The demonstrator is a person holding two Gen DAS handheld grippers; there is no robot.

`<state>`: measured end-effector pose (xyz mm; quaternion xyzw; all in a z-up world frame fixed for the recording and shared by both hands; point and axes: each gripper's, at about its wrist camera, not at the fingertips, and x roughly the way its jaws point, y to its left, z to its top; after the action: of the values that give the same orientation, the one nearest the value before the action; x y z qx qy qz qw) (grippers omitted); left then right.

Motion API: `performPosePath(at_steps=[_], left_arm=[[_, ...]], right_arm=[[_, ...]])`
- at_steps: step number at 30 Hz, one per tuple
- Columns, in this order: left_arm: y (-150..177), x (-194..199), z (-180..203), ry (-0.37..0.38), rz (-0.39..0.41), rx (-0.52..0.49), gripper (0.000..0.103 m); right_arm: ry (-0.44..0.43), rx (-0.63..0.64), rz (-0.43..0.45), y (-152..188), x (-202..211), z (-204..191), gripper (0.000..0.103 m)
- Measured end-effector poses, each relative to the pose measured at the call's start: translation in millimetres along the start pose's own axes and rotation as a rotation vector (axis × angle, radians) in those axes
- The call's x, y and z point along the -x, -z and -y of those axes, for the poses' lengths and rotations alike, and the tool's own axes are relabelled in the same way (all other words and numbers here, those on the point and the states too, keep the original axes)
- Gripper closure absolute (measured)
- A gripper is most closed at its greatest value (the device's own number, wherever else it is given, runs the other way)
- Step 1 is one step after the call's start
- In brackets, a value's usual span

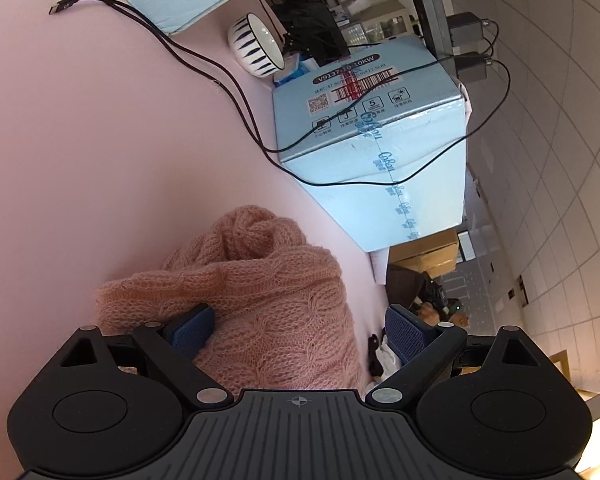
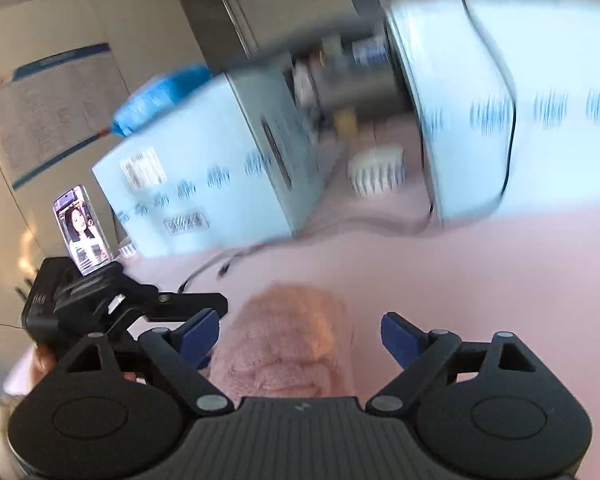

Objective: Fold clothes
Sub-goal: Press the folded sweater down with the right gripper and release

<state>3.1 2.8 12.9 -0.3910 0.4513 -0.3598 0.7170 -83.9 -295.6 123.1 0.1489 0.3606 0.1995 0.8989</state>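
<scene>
A pink cable-knit sweater [image 1: 268, 300] lies bunched in a heap on the pink table cover [image 1: 100, 140]. My left gripper [image 1: 296, 332] is open, its blue pads wide apart, with the sweater's bulk between them and the left pad [image 1: 192, 330] touching the knit. In the blurred right wrist view the same sweater [image 2: 288, 340] lies between the spread pads of my right gripper [image 2: 300, 336], which is open. The other gripper's body [image 2: 100, 300] shows at the left of that view.
A light blue carton [image 1: 372, 148] stands on the table to the right, with black cables [image 1: 220, 76] running over it and across the cover. A white bowl with dark stripes [image 1: 256, 46] sits behind. Another blue carton [image 2: 204, 184] and a lit phone [image 2: 82, 232] show in the right wrist view.
</scene>
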Motion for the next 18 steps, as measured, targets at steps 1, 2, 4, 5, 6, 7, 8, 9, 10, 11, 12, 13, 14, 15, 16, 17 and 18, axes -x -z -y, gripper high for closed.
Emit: performPosePath(at_steps=[1,2,4,5,6,7,8,9,10,11,12,13,14,15,16,17,18], left_arm=[[2,-1,2,-0.005,0.002,-0.011,0.009],[3,-2,3,-0.011,0.005,-0.022,0.009],[5,-4,6,-0.021,0.009,-0.043,0.009],[5,-3,6,-0.023,0.012,-0.039,0.009],[6,1,5,-0.034,0.034,-0.008,0.009],[9,11,3,-0.053,0.077,0.034,0.009],[14,23,4,-0.063,0.116,0.043,0.009],[20,35,9,-0.061,0.146,0.022,0.009],[29,49,16,-0.054,0.164,-0.008,0.009],[40,63,25,-0.042,0.169,-0.047,0.008],[51,72,30,-0.046,0.163,-0.067,0.008],[59,74,31,-0.069,0.144,-0.064,0.008],[67,71,28,-0.103,0.115,-0.053,0.008],[74,63,23,-0.150,0.072,-0.032,0.008],[79,54,16,-0.186,0.030,-0.007,0.008],[82,43,6,-0.209,-0.012,0.022,0.008],[85,34,-2,-0.222,-0.043,0.051,0.009]], right_arm=[[-0.037,-0.029,-0.066,-2,-14,5,0.012],[-0.017,-0.035,-0.103,-3,-28,6,0.013],[0.016,-0.052,-0.170,-2,-54,10,0.012],[0.003,-0.081,-0.182,1,-63,14,0.012],[-0.028,-0.121,-0.189,4,-70,20,0.012],[-0.063,-0.178,-0.191,9,-75,29,0.012],[-0.077,-0.204,-0.180,12,-75,34,0.012],[-0.092,-0.230,-0.170,15,-75,40,0.013],[-0.109,-0.255,-0.164,20,-74,45,0.013],[-0.113,-0.261,-0.163,20,-76,46,0.013],[-0.113,-0.262,-0.162,23,-78,46,0.013],[-0.111,-0.265,-0.159,26,-79,45,0.013],[-0.108,-0.268,-0.155,29,-79,45,0.013],[-0.104,-0.270,-0.151,31,-78,44,0.012],[-0.100,-0.274,-0.144,31,-76,44,0.012],[-0.096,-0.280,-0.136,32,-75,44,0.010],[-0.091,-0.290,-0.125,32,-73,46,0.009]])
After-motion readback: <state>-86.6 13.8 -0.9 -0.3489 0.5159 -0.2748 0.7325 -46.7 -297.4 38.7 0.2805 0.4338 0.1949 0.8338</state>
